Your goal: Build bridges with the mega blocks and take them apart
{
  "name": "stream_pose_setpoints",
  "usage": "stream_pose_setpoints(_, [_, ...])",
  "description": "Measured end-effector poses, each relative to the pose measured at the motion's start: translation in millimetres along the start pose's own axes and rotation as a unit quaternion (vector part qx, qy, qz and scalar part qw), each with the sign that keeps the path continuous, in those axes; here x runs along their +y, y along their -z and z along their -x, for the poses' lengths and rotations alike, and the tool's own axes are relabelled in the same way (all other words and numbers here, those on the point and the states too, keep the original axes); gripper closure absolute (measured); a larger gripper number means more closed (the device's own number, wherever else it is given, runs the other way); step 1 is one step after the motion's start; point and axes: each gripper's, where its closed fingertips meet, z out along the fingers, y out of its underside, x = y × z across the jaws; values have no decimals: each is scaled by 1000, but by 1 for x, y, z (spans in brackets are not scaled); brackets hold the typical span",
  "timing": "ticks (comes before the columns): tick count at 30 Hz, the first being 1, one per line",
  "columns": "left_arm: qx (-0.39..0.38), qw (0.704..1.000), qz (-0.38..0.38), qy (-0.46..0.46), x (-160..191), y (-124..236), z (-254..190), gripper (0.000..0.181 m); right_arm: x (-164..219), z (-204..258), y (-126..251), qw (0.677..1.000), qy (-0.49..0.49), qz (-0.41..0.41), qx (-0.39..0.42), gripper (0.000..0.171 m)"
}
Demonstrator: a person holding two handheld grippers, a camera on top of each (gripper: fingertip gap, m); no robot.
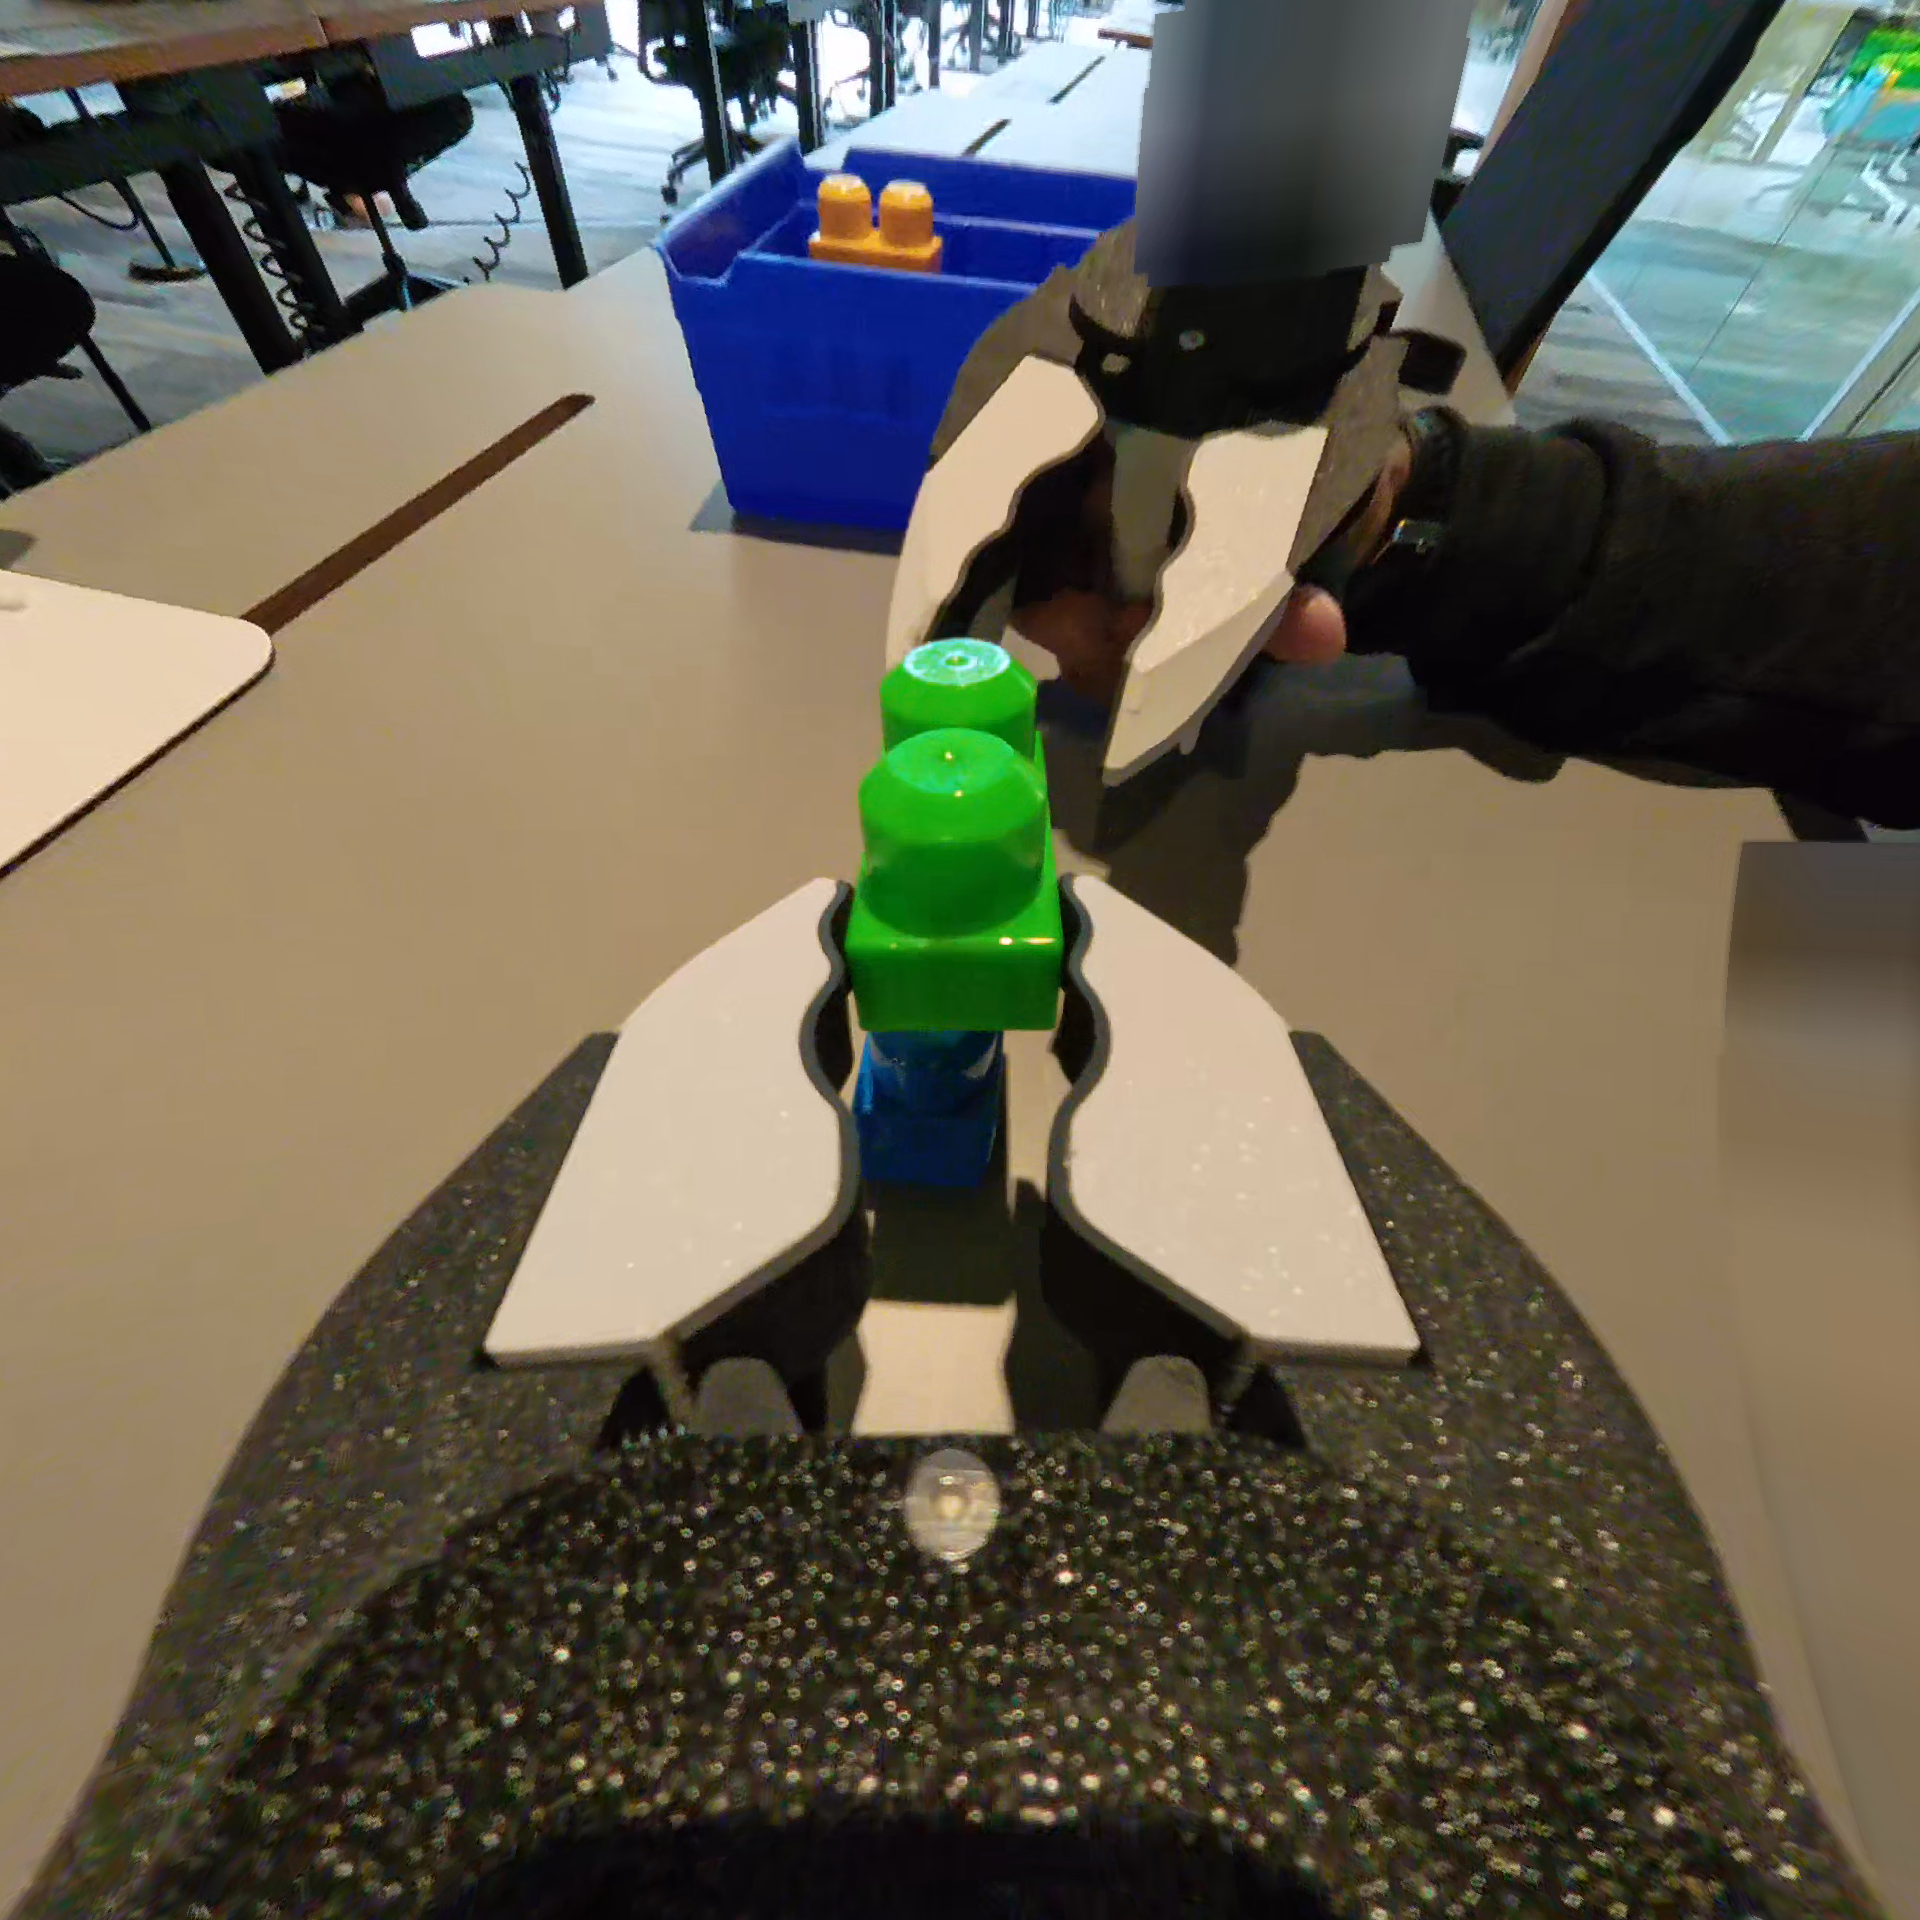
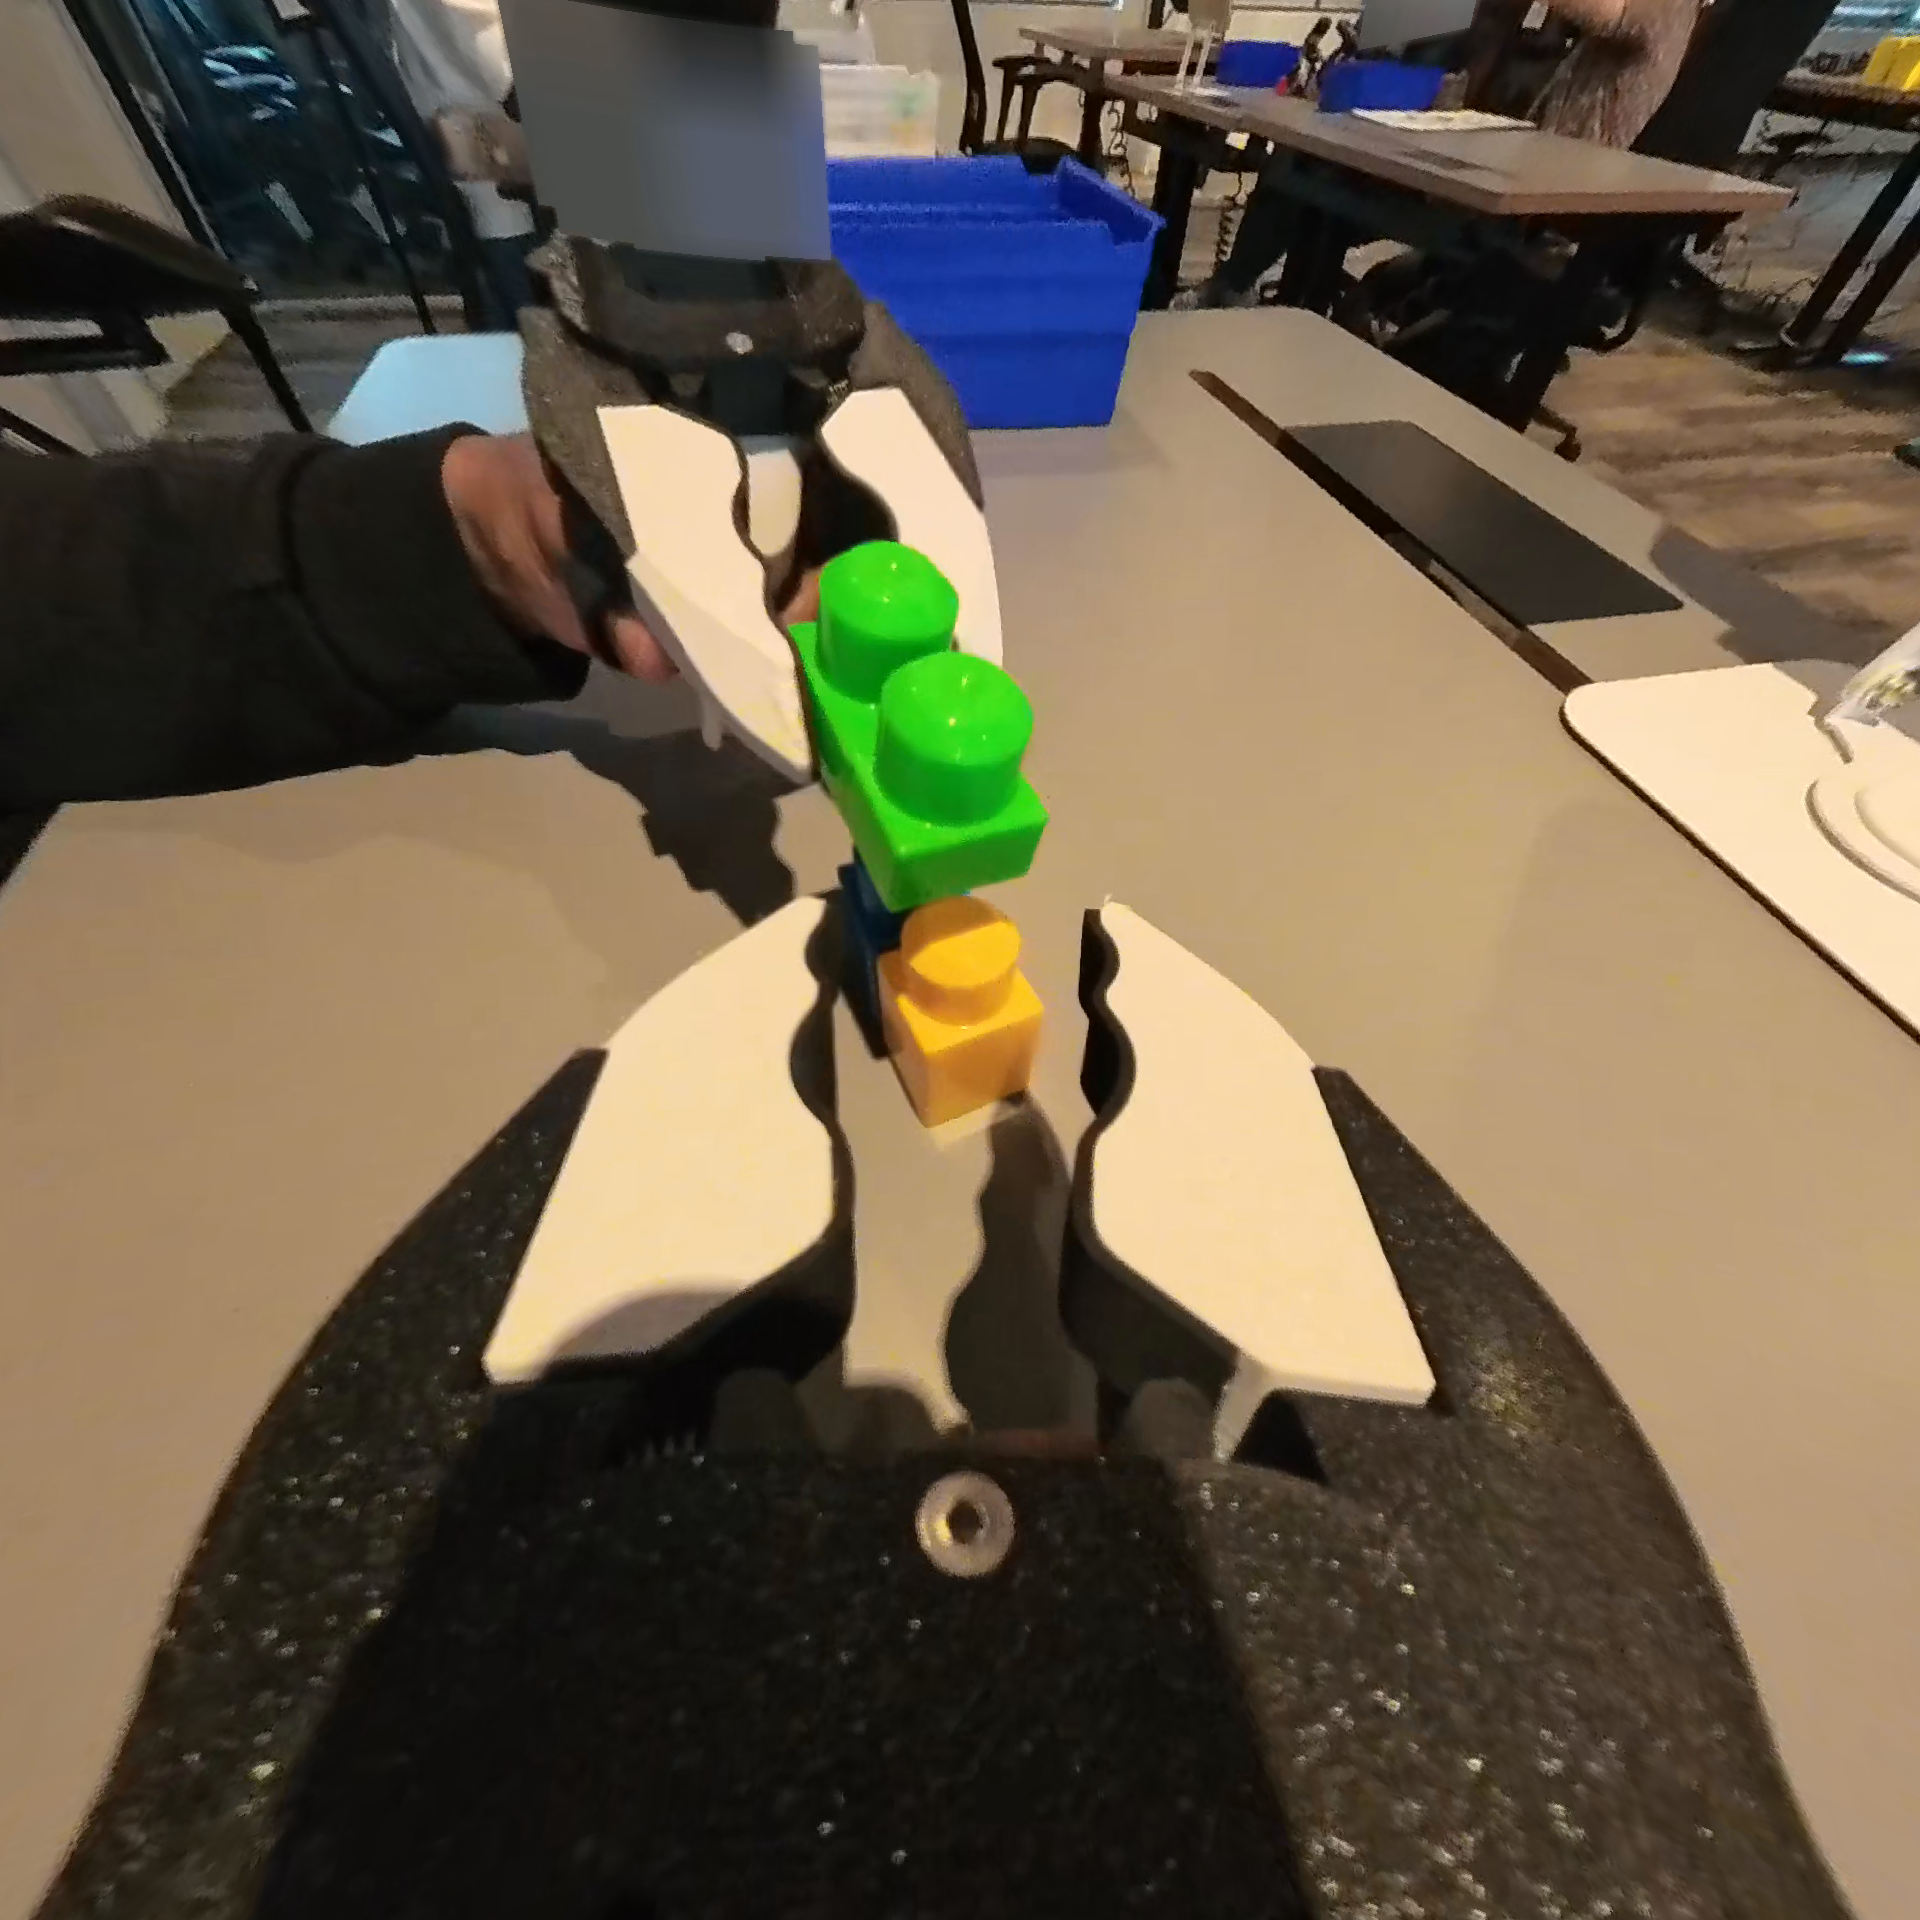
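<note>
Between my left gripper (image 1: 954,940) fingers, in the left wrist view, I have the green two-stud block (image 1: 951,883) clamped by its near end, both pads pressed to its sides. It sits on a blue block (image 1: 928,1117) standing on the grey table (image 1: 416,935). Beyond it my right gripper (image 1: 1029,707) hangs above the far stud, spread and grasping nothing. A blue bin (image 1: 831,416) farther back carries an orange block (image 1: 876,223).

Over in the right wrist view, my right gripper (image 2: 956,914) is released, its fingers apart on either side of a yellow one-stud block (image 2: 961,1023) without touching it. The yellow block stands just beside the blue one, and the green block's free end hangs over its stud; from this angle I can't be sure whether they touch, though a gap seems likely. My left gripper (image 2: 894,675) grips the green block's far end.

I judge this to be the span being set on, or lifted off, its two piers; which of the two I can't tell. Either way the next move calls for steadying the yellow pier with the right gripper while the left works the green block straight up or down
</note>
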Motion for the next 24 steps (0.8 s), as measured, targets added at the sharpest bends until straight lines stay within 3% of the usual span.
stream_pose_setpoints(24, [5, 998, 56, -22, 31, -18, 1, 145, 13, -6, -8, 1000, 3, 9, 3, 138])
